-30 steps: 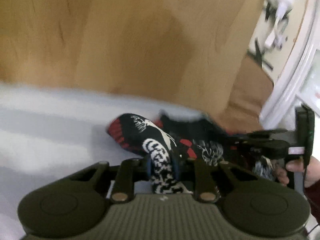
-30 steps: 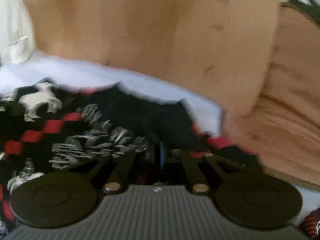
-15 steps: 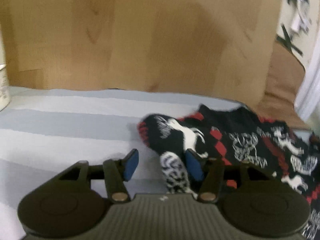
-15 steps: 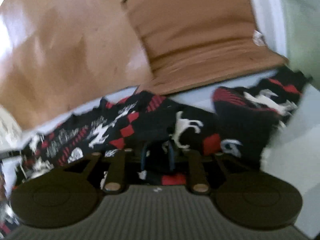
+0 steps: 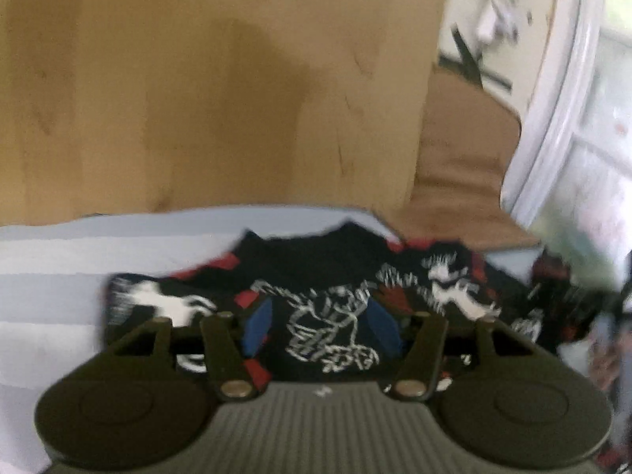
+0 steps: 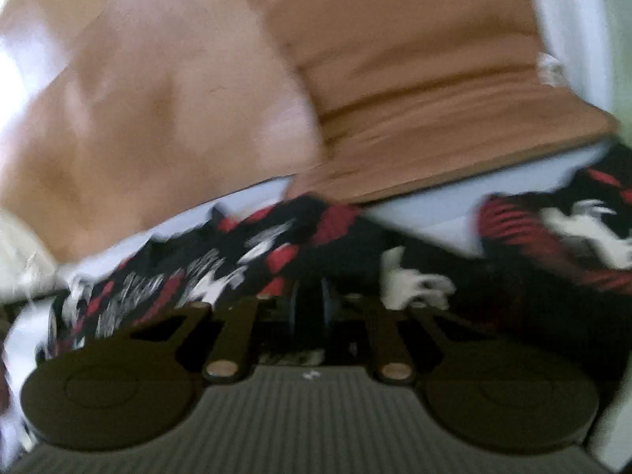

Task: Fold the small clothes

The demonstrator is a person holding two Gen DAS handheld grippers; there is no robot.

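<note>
we are over a bed with a pale blue and white striped sheet (image 5: 59, 276), and the small garment (image 5: 328, 276) lies on it: black knit with red diamonds and white animal figures, possibly a child's sweater, though blur keeps us from saying more. in the left wrist view our left gripper (image 5: 320, 326) has its blue pads (image 5: 256, 328) spread and opening further, with the garment's white line pattern directly between them; the pads stand clear of the cloth on both sides, so nothing is pinched there. the fabric spreads to either side of this gripper and runs off to its right. beyond the gripper, past the far edge of the sheet, rises a light wooden headboard (image 5: 217, 87), and to its right a brown cushion (image 5: 462, 150) and a white window frame (image 5: 553, 98).

in the right wrist view our right gripper (image 6: 310, 300) has its jaws close together and closing, with dark fabric between them; the frame is too blurred for us to tell whether the pads actually press it. the garment (image 6: 205, 272) stretches out to this gripper's left, and a sleeve with a red ribbed cuff (image 6: 513, 225) lies to its right, with a strip of sheet (image 6: 426, 213) showing between. the cushion (image 6: 434, 79) sits straight ahead.
</note>
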